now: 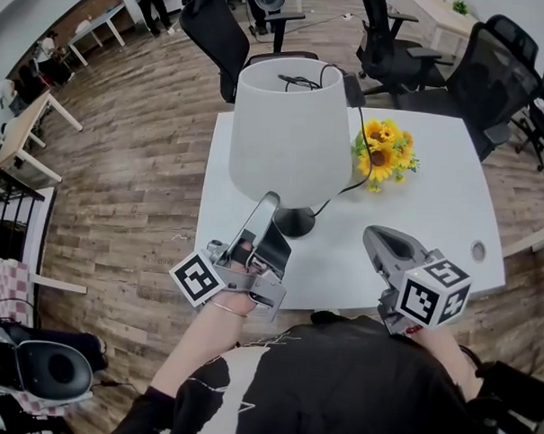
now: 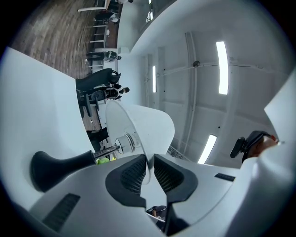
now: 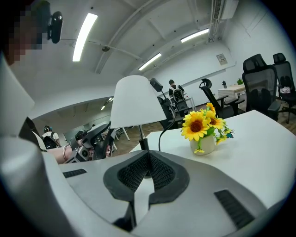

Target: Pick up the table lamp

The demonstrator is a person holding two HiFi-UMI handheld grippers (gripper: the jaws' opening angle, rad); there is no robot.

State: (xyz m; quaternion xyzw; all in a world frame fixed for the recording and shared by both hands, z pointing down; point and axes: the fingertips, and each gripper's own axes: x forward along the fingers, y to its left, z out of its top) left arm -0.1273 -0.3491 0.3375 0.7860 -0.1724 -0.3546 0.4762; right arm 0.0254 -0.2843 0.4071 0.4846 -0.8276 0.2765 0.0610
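- Head view puts the white table lamp with a pale cone-shaped shade [image 1: 281,122] at the middle of the frame. Its black round base [image 1: 295,223] is toward the near edge of the white rectangular table [image 1: 434,210].
- From the lower centre, the left tool [image 1: 271,201] reaches up to the lower rim of the shade.
- Left gripper view, low in the frame, shows that thin rim running between the left tool's [image 2: 149,169] black ribbed pads. The jaws stand almost together and pinch the rim. The metal stem [image 2: 108,152] and the base lie off to the left.
- At the lower right of the head view, the right tool [image 1: 372,232] is well apart from the lamp. Its own view shows the jaws fully together with nothing in them. It points toward the lamp and a small white pot of yellow sunflowers [image 3: 203,125].
- As I judge it, the grasp is made and the lift is the step in hand. I cannot tell whether the base has left the table.
- The next move calls for a slow, straight rise, since a thin rim is a weak hold and the heavy base would likely swing the lamp off plumb.
- A black cord [image 1: 345,183] trails from the lamp toward the sunflowers on the right, so it needs slack and must not drag the pot.
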